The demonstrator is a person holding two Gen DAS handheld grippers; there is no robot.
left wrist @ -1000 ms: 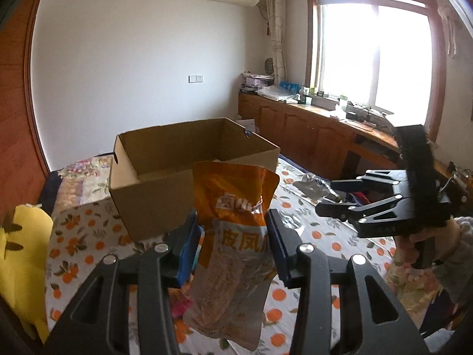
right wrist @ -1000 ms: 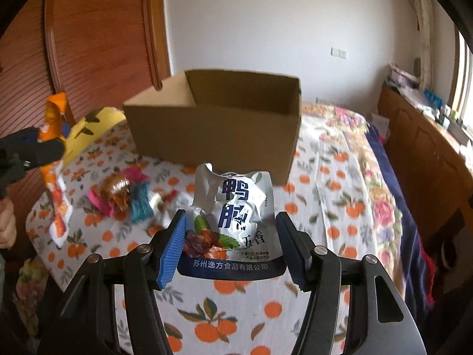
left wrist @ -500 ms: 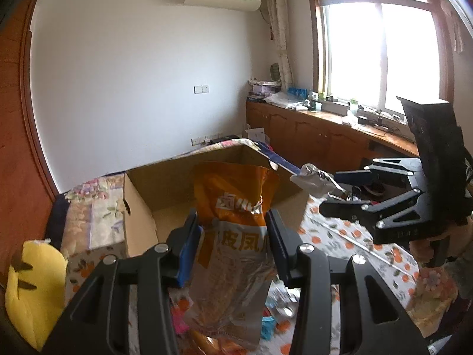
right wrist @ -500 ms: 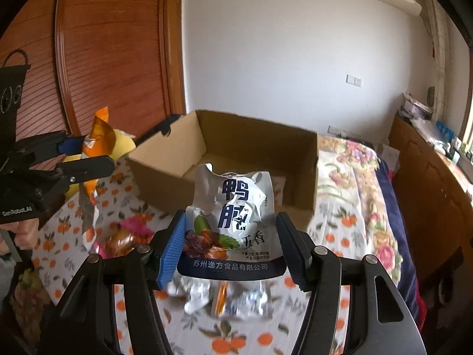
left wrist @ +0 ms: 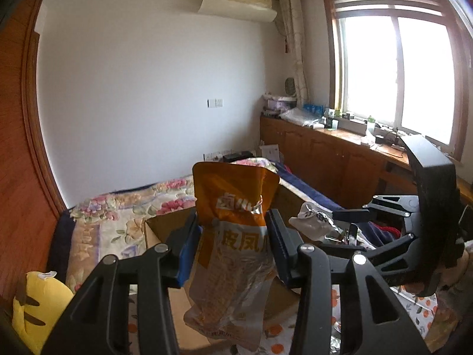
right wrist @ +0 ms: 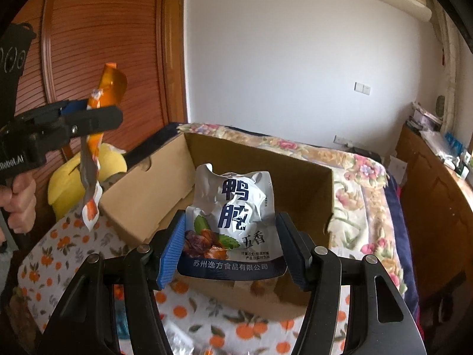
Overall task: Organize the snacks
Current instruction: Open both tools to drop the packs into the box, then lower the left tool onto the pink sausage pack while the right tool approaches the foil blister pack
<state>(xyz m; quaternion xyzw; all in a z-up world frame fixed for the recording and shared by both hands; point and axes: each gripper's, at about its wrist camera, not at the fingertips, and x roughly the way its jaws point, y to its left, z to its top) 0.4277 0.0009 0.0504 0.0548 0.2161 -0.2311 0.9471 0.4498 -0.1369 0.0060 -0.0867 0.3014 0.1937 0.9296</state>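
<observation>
Glossy, crinkled orange plastic snack pouch (left wrist: 233,236); shiny, creased silver-white foil snack pouch (right wrist: 236,216). The open brown cardboard box (right wrist: 165,189) looks matt and papery. A soft cotton bedsheet printed with oranges (right wrist: 59,251) covers the bed, beside dark ribbed varnished wooden panelling (right wrist: 97,29).

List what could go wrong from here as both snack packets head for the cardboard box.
1. The long orange packet, clamped across its middle by the left gripper, dangles below the pads; its tail could catch the brown cardboard box's rim.
2. The right gripper pinches the white and navy foil pouch only by its side edges; it might slip early.
3. Both grippers sit close together, so they may bump over the box.
</observation>
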